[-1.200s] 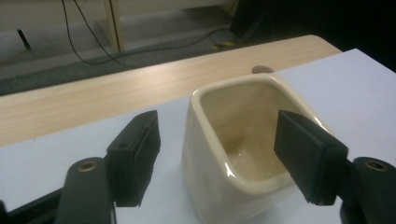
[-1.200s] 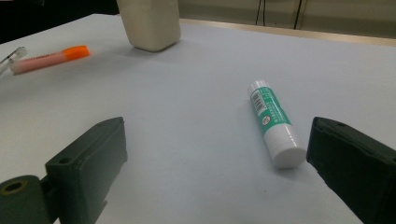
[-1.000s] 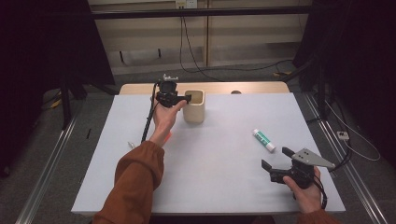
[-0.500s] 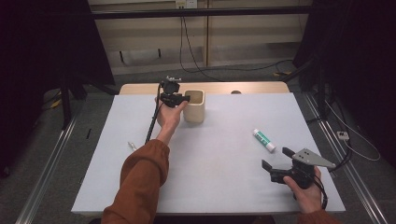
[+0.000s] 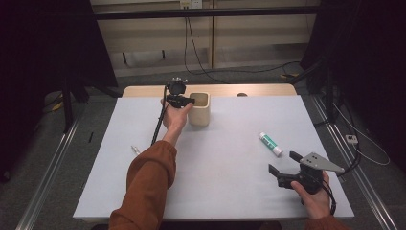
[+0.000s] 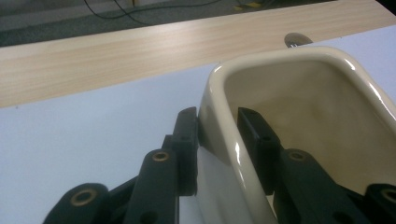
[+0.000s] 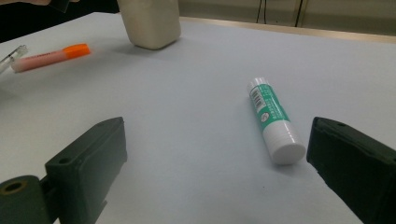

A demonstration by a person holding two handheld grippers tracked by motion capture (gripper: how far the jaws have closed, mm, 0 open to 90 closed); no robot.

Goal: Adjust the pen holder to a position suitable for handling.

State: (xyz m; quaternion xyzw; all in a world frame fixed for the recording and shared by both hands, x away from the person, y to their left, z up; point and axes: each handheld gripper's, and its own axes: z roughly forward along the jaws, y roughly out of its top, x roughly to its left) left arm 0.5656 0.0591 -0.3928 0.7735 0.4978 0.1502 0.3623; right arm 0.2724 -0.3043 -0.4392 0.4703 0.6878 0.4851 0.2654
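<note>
A cream cup (image 5: 199, 109) stands upright at the table's far middle. My left gripper (image 5: 191, 101) reaches it from the left and straddles its near wall. In the left gripper view one black jaw lies against the outside of the cup (image 6: 299, 102) and the other sits inside, and the left gripper (image 6: 217, 116) has just been closing onto that wall. My right gripper (image 5: 282, 163) rests open at the front right, held in a hand. A white and green glue stick (image 5: 270, 143) lies beyond it, and in the right gripper view the glue stick (image 7: 273, 119) is ahead of the right gripper (image 7: 215, 140).
An orange highlighter (image 7: 49, 56) and a clear pen (image 7: 11, 56) lie left of the cup; the pen (image 5: 136, 150) is beside the orange sleeve. The white table (image 5: 230, 191) has a wooden strip (image 5: 258, 89) along its far edge. Cables trail on the floor beyond.
The left gripper has edged slightly right at the cup's rim. The right hand and the glue stick have stayed put.
</note>
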